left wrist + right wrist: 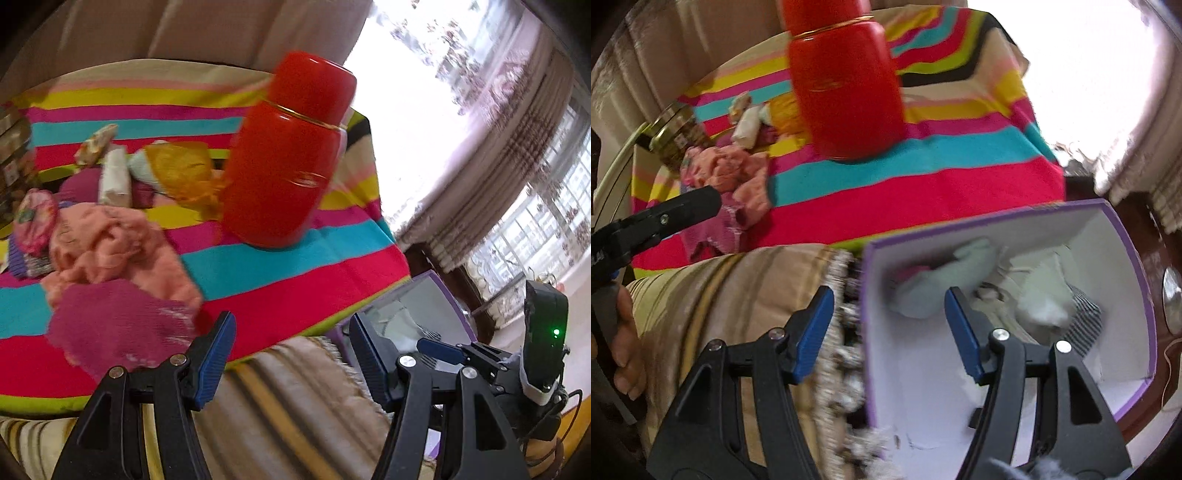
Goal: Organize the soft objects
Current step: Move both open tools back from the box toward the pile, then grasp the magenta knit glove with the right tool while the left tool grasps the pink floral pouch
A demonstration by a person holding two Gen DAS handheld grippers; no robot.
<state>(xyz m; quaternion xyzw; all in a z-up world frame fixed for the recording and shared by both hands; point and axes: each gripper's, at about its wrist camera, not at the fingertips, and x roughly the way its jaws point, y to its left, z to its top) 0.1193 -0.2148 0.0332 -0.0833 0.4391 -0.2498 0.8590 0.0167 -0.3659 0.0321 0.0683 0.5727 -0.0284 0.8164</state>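
The job looks partly done. The white box with the purple rim (1123, 236) already has some soft things in it: a pale green sock (945, 280), a white fluffy thing (1041, 299) and a bit of striped cloth (1086, 325). The picture is blurry there, so I may be wrong about what each one is.

More soft things are left on the striped cloth (295, 266). Biggest is the peach cloth (114, 243), with a dark pink cloth (118, 325) touching it. Behind them lie a yellow cloth (181, 170) and some small rolled socks (114, 177). A big red bottle (284, 155) stands just beside the yellow cloth.

The left claw (291, 354) is spread wide and holds nothing. The dark pink cloth is just beside its left finger.

The right claw (888, 328) is spread wide too, and empty. It hangs over the box edge, with the green sock just past its tips.
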